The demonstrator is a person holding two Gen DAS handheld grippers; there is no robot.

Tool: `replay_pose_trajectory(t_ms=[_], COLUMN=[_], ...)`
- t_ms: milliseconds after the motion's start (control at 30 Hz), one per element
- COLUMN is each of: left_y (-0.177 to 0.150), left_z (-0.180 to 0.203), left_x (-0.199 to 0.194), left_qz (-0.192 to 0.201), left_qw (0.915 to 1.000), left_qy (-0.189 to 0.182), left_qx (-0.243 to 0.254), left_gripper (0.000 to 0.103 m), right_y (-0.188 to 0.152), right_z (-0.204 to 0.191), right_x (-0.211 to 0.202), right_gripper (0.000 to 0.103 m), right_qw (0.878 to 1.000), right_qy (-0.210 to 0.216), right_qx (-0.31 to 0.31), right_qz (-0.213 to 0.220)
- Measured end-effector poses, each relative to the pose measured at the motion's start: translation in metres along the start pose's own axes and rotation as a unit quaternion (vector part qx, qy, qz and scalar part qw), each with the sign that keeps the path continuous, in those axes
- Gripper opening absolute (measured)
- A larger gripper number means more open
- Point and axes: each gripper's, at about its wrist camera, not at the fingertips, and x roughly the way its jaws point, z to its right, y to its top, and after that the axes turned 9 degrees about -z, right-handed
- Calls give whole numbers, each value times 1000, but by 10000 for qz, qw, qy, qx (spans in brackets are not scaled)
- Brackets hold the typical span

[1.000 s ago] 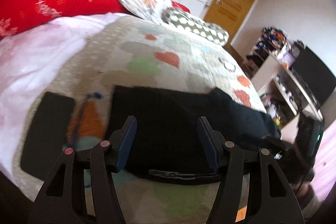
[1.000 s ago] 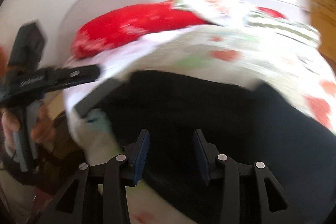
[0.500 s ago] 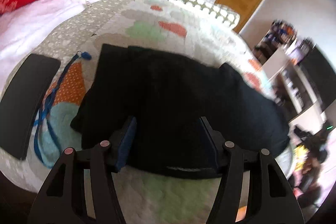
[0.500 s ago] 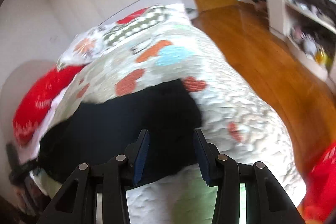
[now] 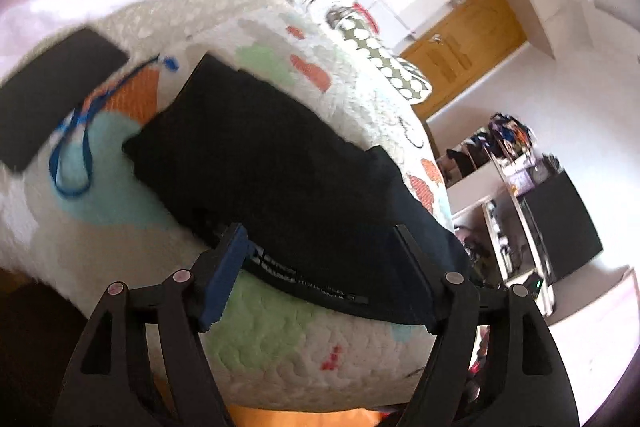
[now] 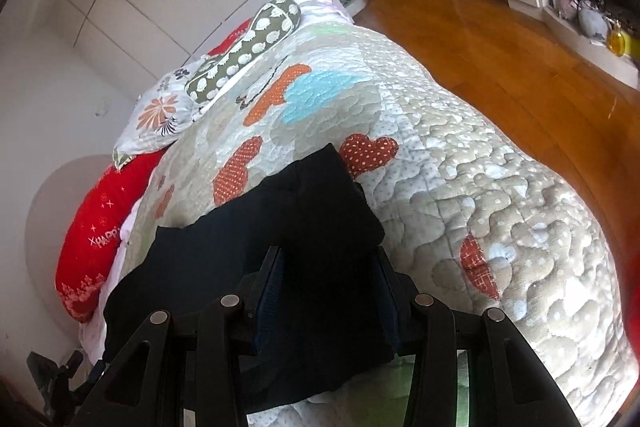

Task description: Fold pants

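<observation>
- Black pants (image 5: pixel 280 171) lying flat across the near edge of the quilted bedspread (image 5: pixel 288 351), already doubled into a broad band; printed waistband strip (image 5: pixel 312 285) at the edge nearest the left camera.
- Left tongs (image 5: pixel 320 275) spread wide, bracketing the waistband edge; nothing pinched between the blue pads, contact with the cloth not determinable.
- Right tongs (image 6: pixel 328 303) parted to a moderate gap above the other end of the pants (image 6: pixel 280 235); dark fabric visible between the fingers, yet no closure on it; touching or merely hovering cannot be told.
- Compared with one second ago: right view swung from the side facing the left tool toward the far end of the garment, now looking along the bed (image 6: pixel 500 187) toward the wooden floor (image 6: pixel 500 39); left view dropped and moved in on the waistband, tilted more steeply.
- Compared with half a second ago: right view sharper, much the same aim; pants outline seemingly unaltered in both views.
- Reading for the task: both tools now posted at opposite ends of the band, suggesting preparation for a further fold, end over end; no grasp yet made.
- Bystanders on the bed: flat black rectangular object (image 5: pixel 52 95) and blue cord (image 5: pixel 80 131) left of the pants, apart from them; red pillow (image 6: pixel 96 231) and spotted bolster (image 6: pixel 248 47) farther back.
</observation>
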Motion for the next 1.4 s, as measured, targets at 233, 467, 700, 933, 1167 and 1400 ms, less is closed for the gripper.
replay_pose_trajectory(t_ms=[233, 467, 700, 933, 1167, 1400], left_y=[7, 22, 41, 37, 17, 16], left_z=[-12, -11, -11, -21, -42, -35], left_x=[15, 32, 14, -11, 18, -39], left_qz=[-64, -2, 195, 429, 9, 857], left_qw=[9988, 9991, 9996, 9985, 9959, 9834], left_qy=[-28, 85, -33, 342, 902, 1587], left_qx=[-478, -419, -205, 83, 60, 181], left_gripper=[73, 41, 10, 10, 15, 35], right_y=[1, 4, 5, -15, -30, -16], right_z=[3, -5, -30, -51, -32, -68], right_x=[1, 2, -23, -45, -22, -53], right_gripper=[42, 20, 11, 11, 30, 33], right_qw=[10000, 9985, 9947, 9897, 9902, 9803], right_qy=[8, -232, -198, -36, -856, -1129], right_qx=[-47, -491, -925, -1387, -1101, -1516], right_qz=[-28, 104, 393, 349, -66, 581])
